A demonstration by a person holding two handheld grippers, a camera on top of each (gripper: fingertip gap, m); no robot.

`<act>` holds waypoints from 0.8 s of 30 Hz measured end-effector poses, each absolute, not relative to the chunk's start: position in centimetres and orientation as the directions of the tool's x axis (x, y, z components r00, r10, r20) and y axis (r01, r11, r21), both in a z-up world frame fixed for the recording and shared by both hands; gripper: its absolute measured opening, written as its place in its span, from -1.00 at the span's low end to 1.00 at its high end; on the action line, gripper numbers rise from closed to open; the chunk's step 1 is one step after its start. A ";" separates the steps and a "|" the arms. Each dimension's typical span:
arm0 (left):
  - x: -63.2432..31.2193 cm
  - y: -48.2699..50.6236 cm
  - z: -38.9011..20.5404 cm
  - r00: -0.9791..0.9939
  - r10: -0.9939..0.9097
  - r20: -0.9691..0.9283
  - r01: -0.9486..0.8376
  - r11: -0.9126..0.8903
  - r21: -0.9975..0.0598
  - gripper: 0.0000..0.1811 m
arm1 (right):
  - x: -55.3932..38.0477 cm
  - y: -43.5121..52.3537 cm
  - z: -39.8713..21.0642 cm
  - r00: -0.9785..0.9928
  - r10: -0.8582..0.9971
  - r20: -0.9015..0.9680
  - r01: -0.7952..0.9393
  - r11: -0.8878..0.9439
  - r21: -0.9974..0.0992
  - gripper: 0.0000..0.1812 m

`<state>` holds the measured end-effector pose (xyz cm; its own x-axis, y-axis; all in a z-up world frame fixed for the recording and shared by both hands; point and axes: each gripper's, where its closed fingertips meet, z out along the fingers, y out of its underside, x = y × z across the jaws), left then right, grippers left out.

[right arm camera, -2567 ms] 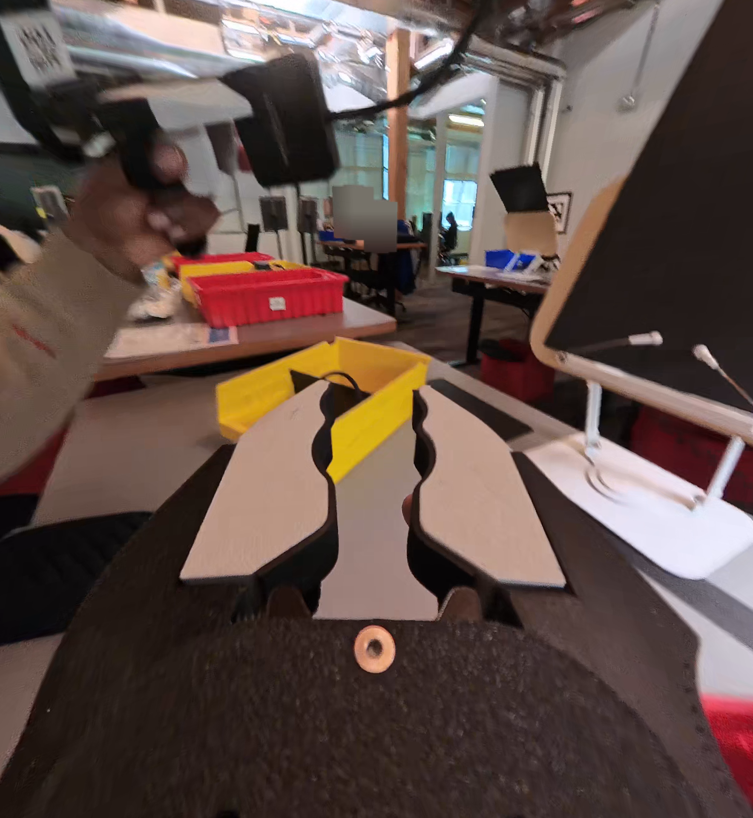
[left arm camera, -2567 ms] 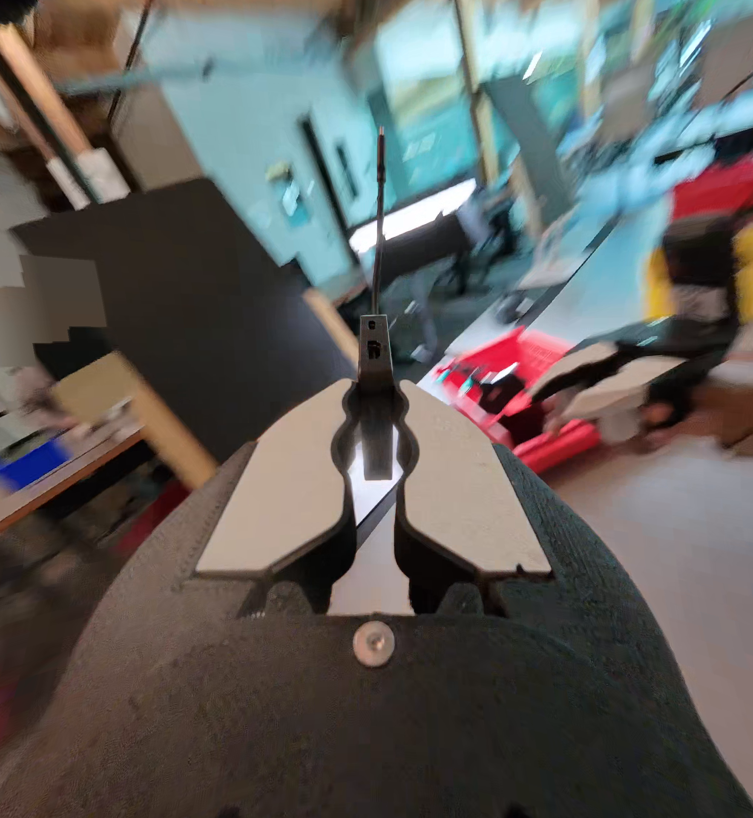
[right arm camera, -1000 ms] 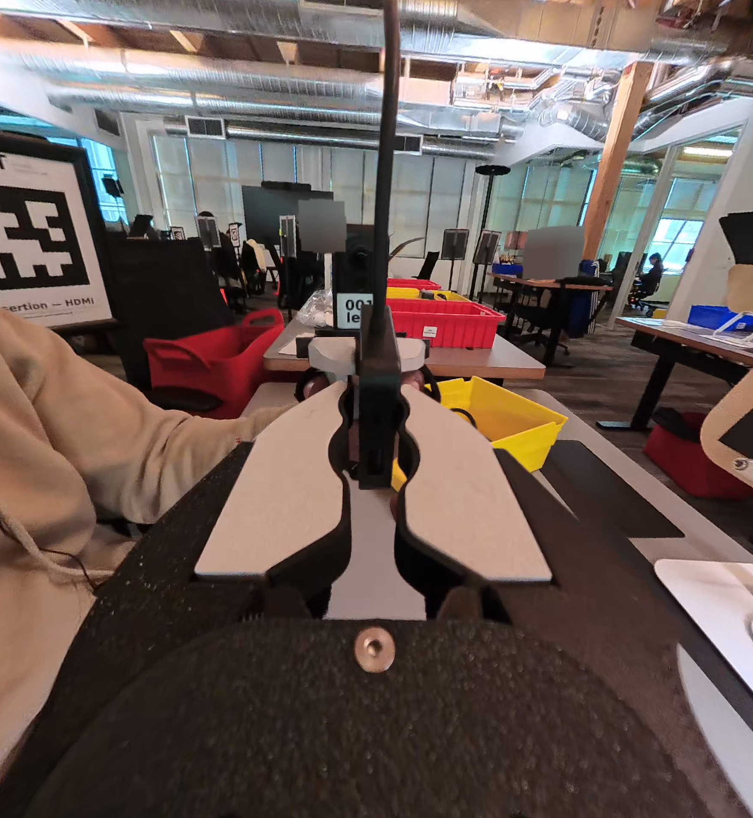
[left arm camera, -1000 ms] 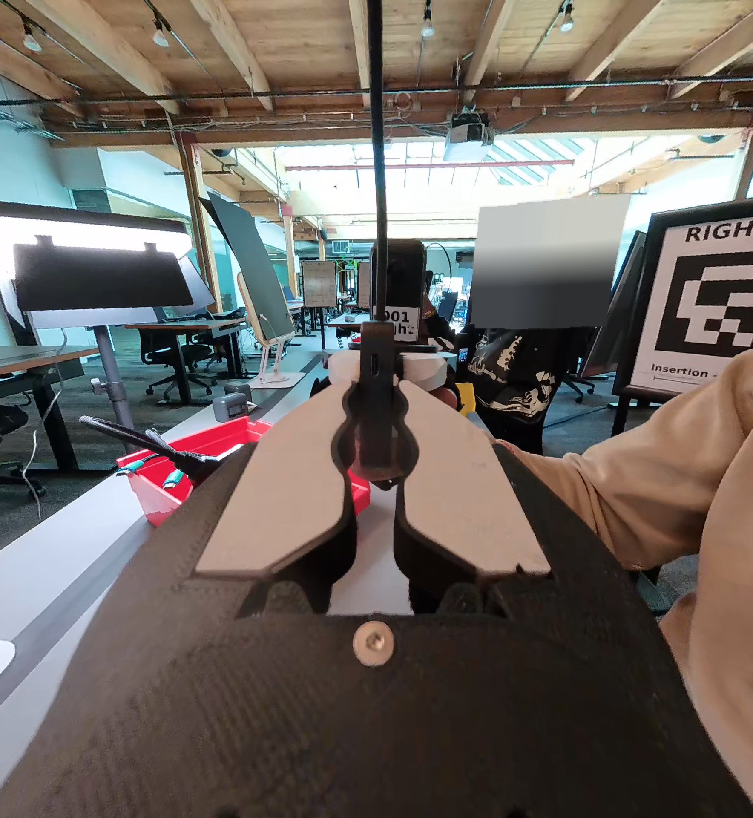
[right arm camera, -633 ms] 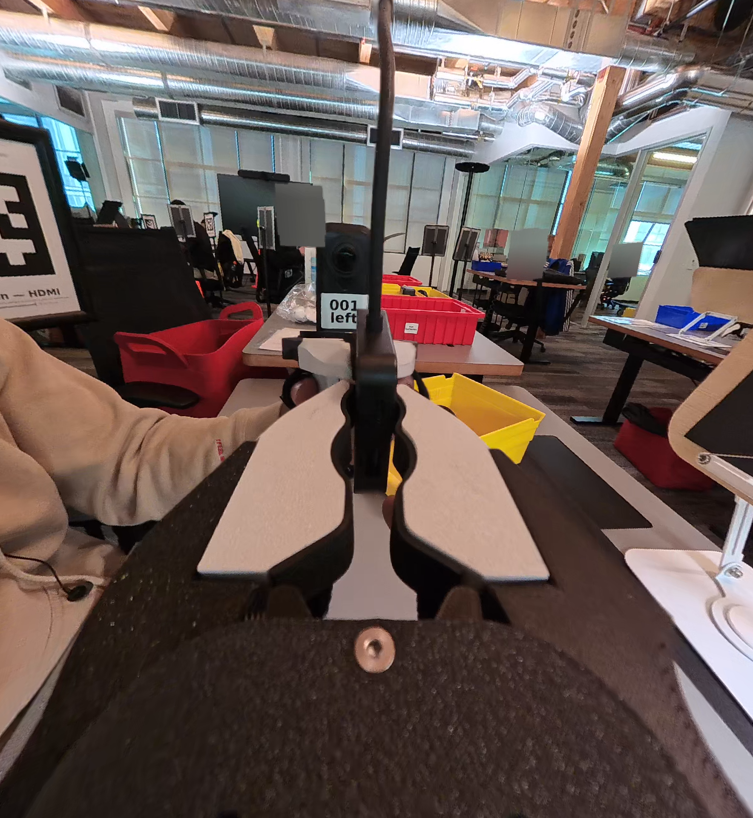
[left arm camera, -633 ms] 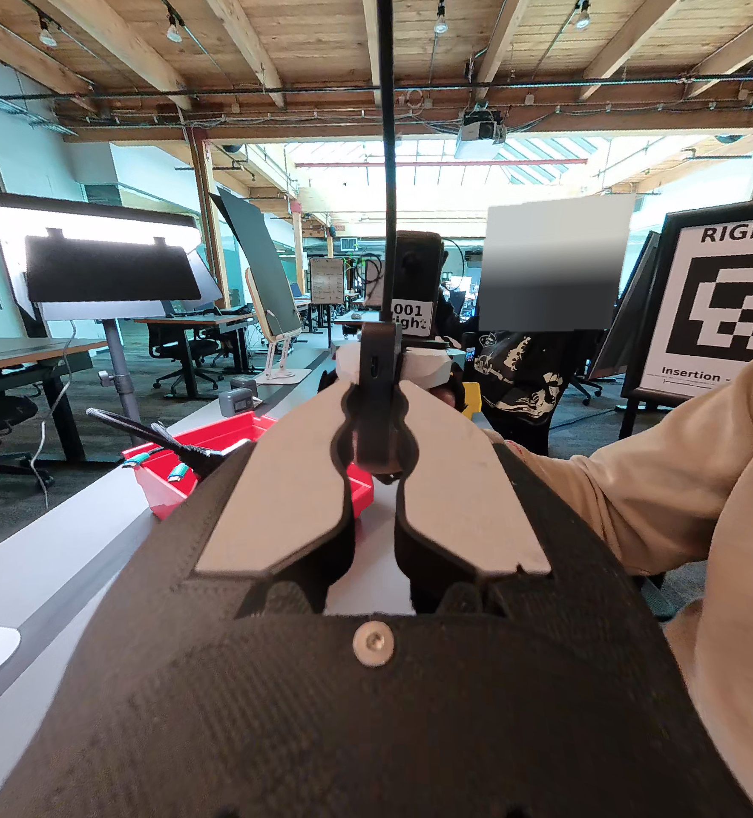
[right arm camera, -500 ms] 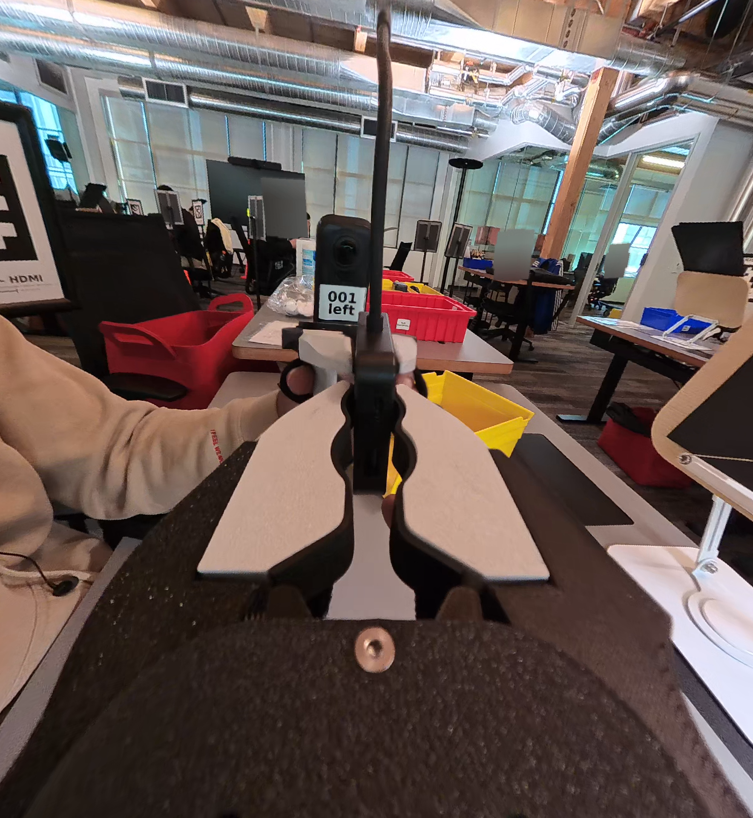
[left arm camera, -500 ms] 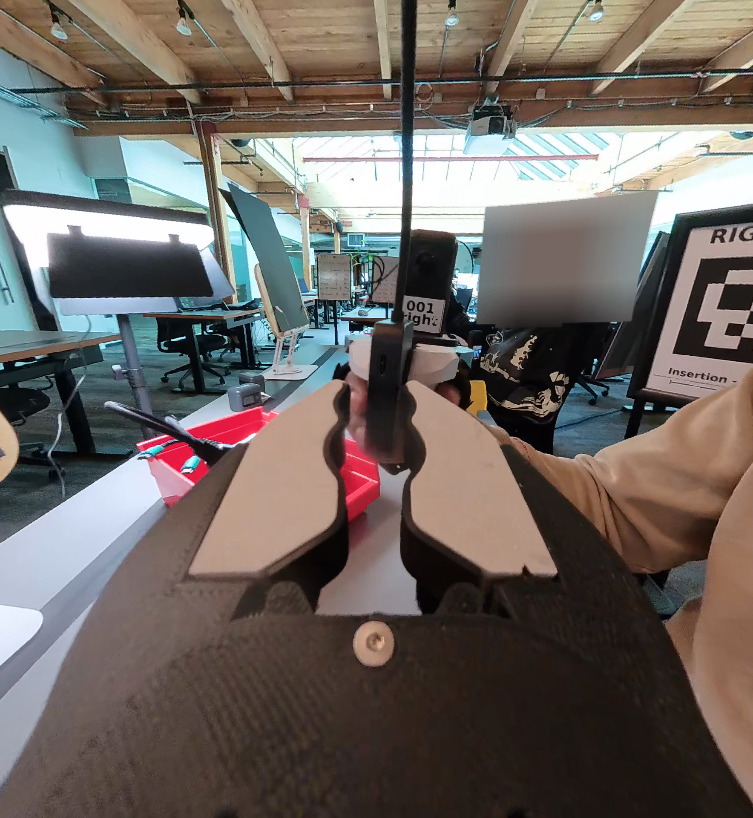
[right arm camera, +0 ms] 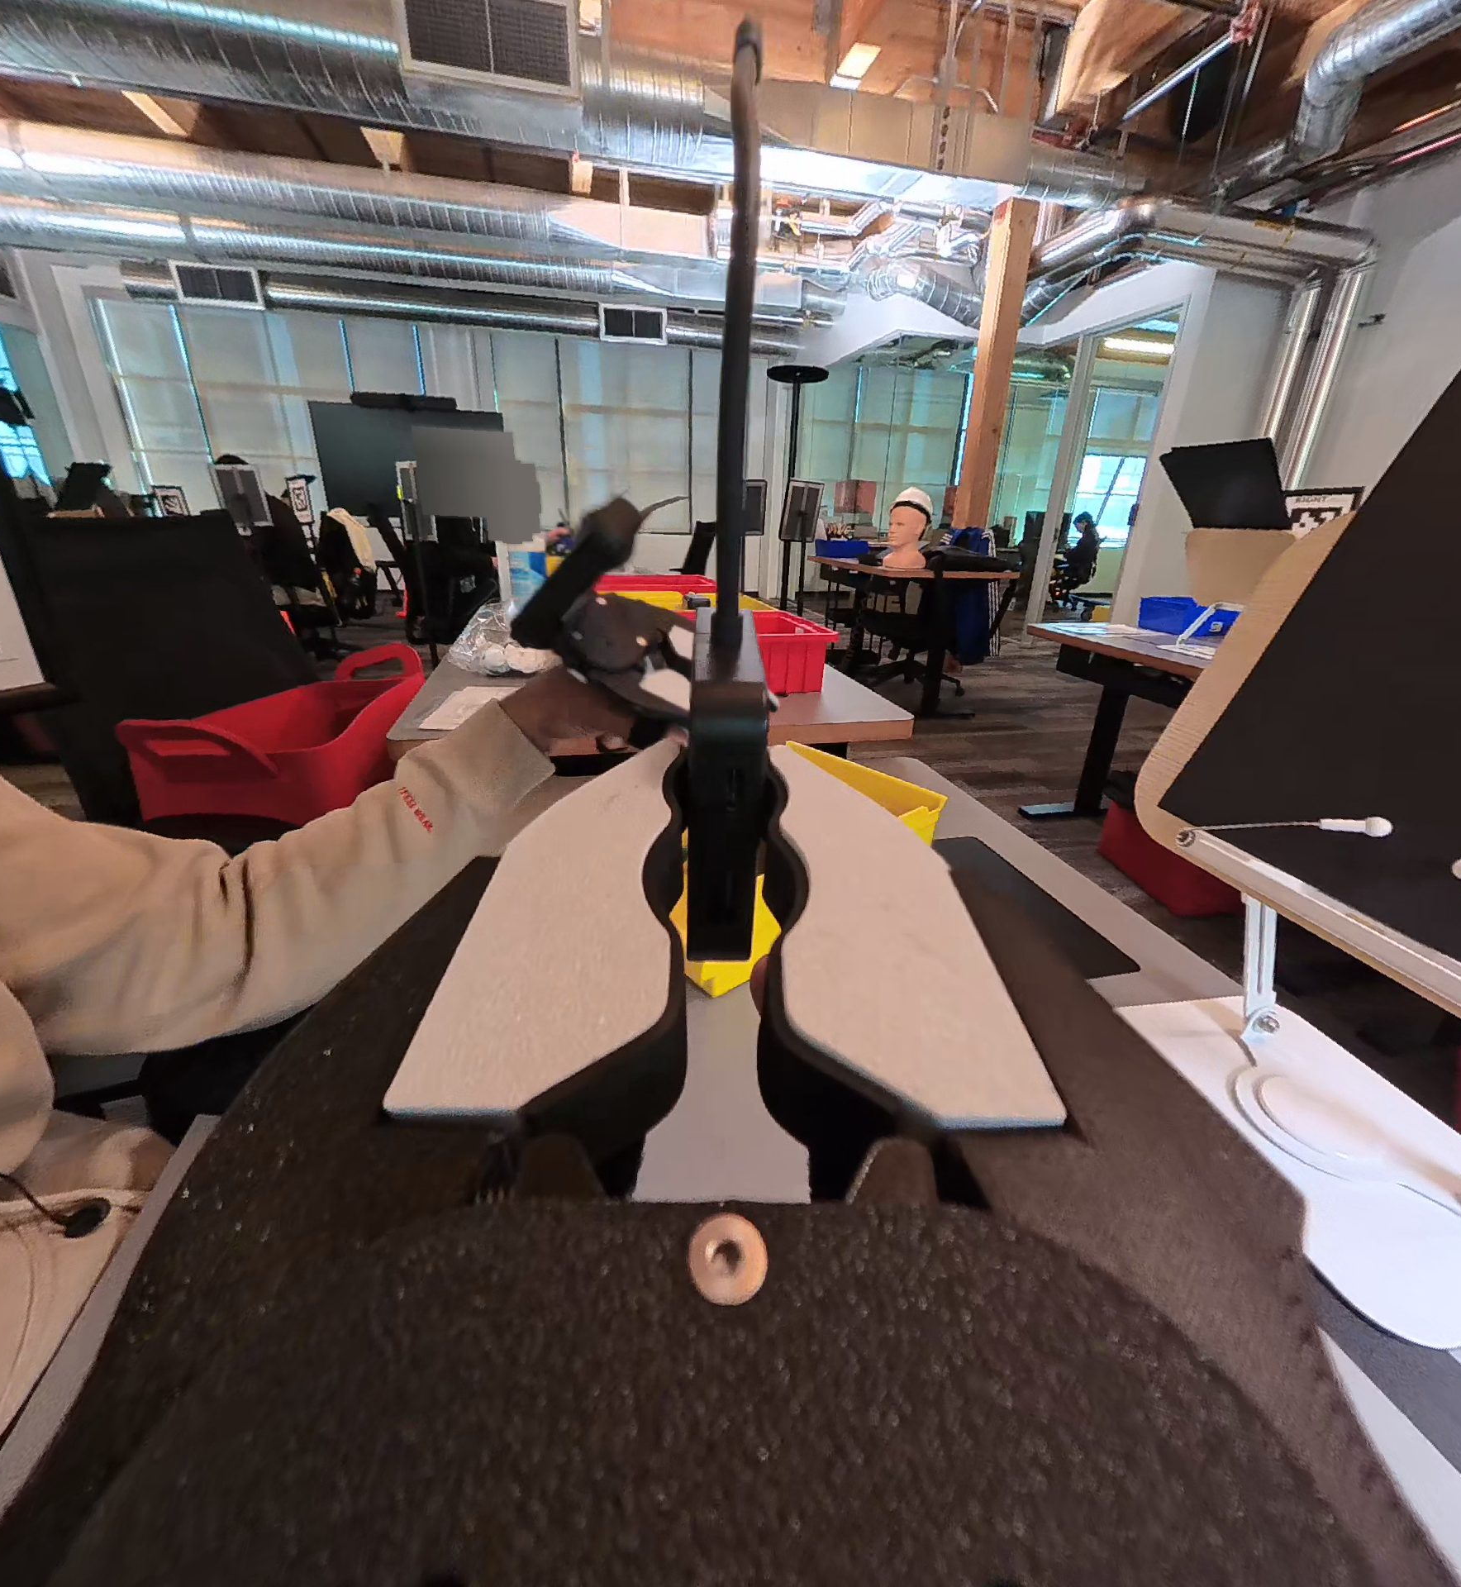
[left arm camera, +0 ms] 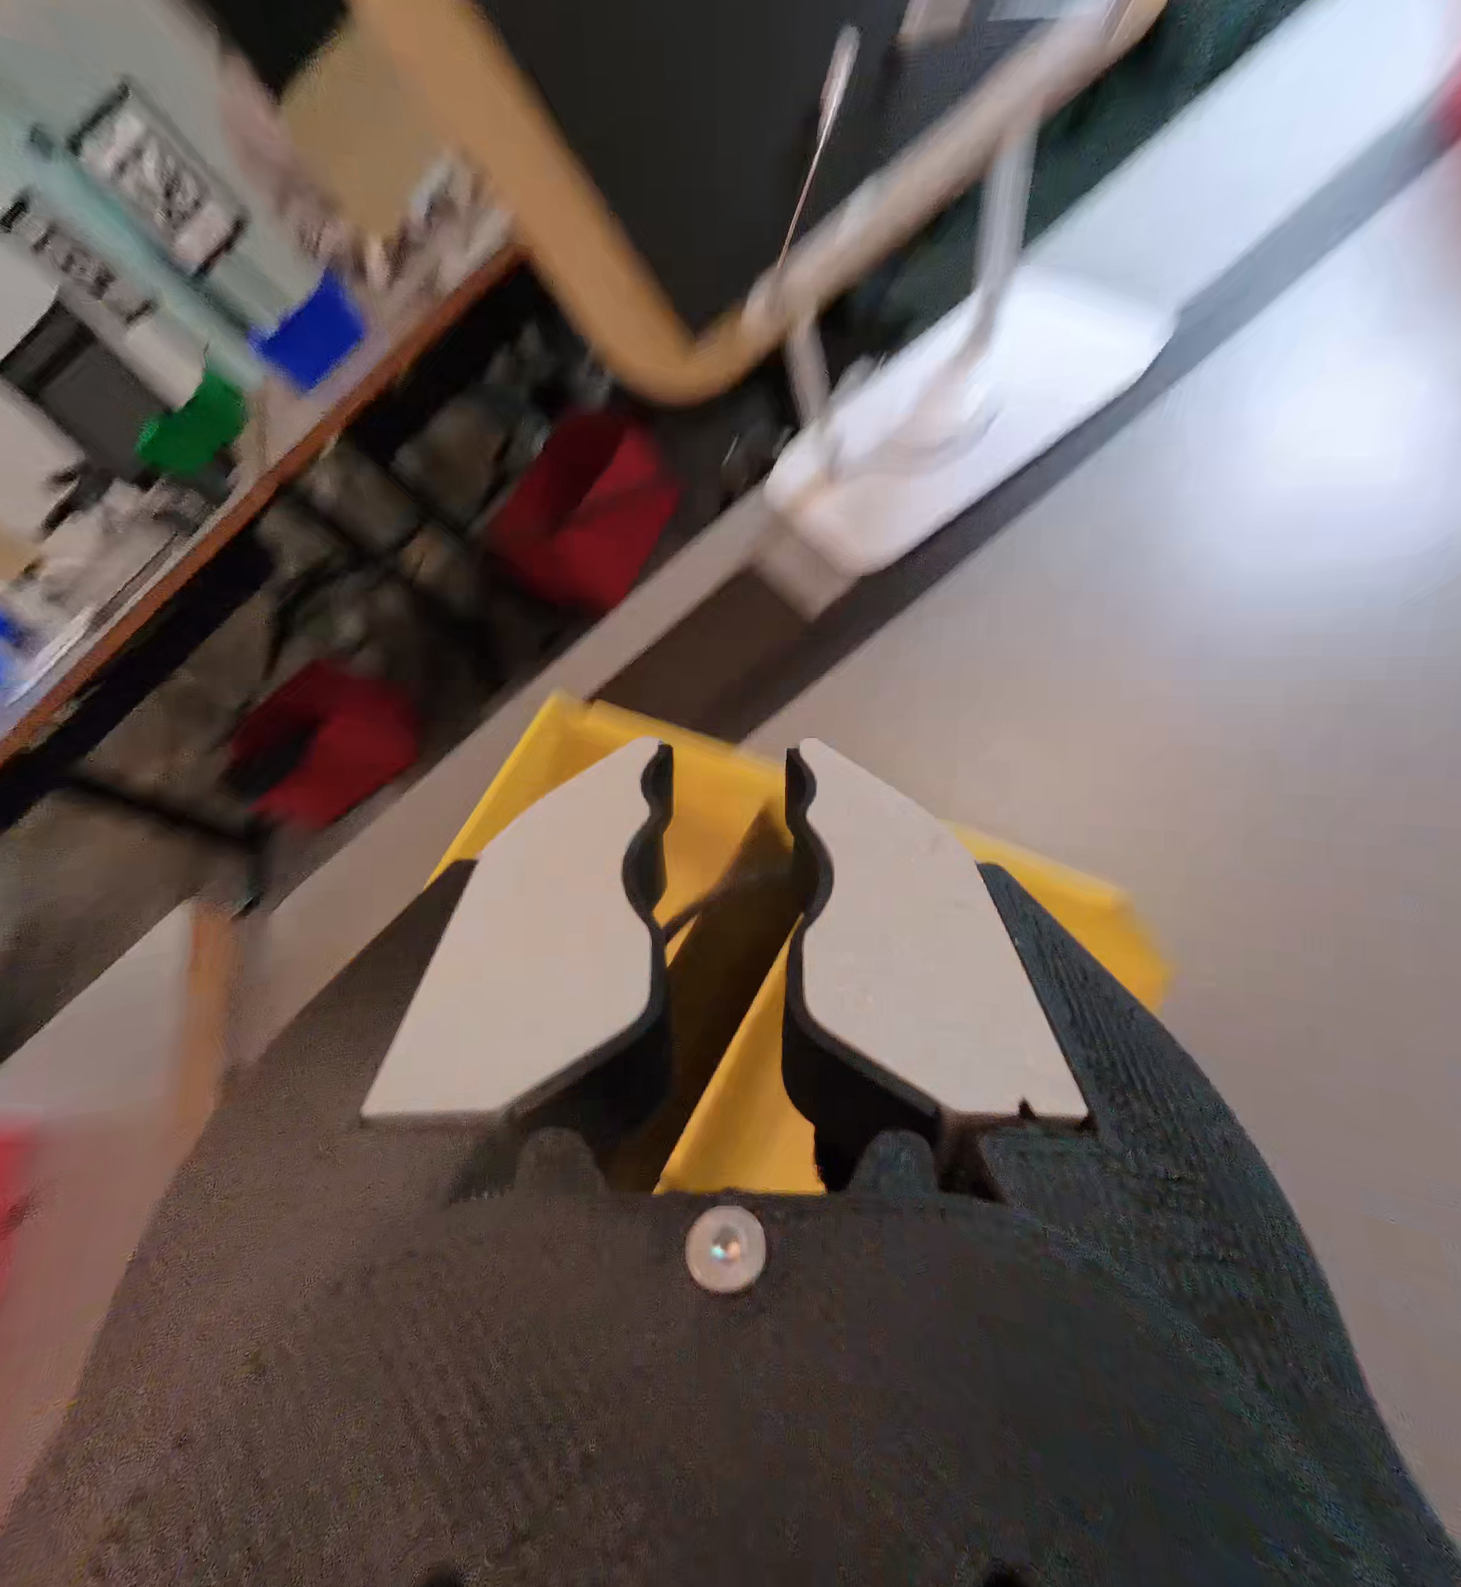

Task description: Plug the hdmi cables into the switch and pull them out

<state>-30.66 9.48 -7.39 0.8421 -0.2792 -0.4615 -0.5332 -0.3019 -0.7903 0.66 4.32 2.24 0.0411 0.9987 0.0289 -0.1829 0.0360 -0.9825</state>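
Note:
My right gripper (right arm camera: 727,773) is shut on a thin black HDMI switch (right arm camera: 723,824), held upright, with its black cable (right arm camera: 740,343) rising from the top. My left gripper (left arm camera: 729,756) is open and empty, tilted down over a yellow bin (left arm camera: 1053,893) that holds a black cable (left arm camera: 727,936). The left wrist view is blurred by motion. In the right wrist view the left gripper (right arm camera: 615,653) shows blurred, just behind and left of the switch, above the yellow bin (right arm camera: 873,794).
A white stand base (right arm camera: 1354,1159) carrying a tan-edged black board stands at the right of the grey table (left arm camera: 1225,687). A red tub (right arm camera: 281,738) and red trays (right arm camera: 787,644) lie beyond the table. The person's beige sleeve (right arm camera: 195,902) crosses the left.
The left gripper let go of the switch, opened, and swung down over the yellow bin. The right gripper still holds the switch and has barely moved.

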 end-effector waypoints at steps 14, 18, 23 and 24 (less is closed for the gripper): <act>-39.6 12.9 -18.4 0.803 -0.171 -0.571 -0.559 -0.548 -0.622 -0.78 | 0.5 4.9 1.4 0.031 1.000 0.001 -0.167 0.006 -0.986 -0.85; -39.8 12.6 -15.0 0.782 -0.092 -0.616 -0.570 -0.504 -0.649 -0.82 | 0.8 5.0 1.6 0.035 0.999 0.004 -0.175 0.010 -0.985 -0.85; -38.5 10.3 -7.4 0.796 0.047 -0.604 -0.534 -0.416 -0.736 -0.86 | 1.6 5.1 2.2 0.043 0.999 0.003 -0.196 0.011 -0.981 -0.85; -37.7 9.7 -5.7 0.813 0.064 -0.579 -0.517 -0.378 -0.768 -0.87 | 1.8 5.1 2.3 0.046 0.999 0.002 -0.200 0.012 -0.980 -0.85</act>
<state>-37.74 9.72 -5.71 0.8128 0.0641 -0.5789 -0.5171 -0.3779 -0.7680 1.81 5.15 2.30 0.0465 0.9989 0.0024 -0.2000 0.0116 -0.9797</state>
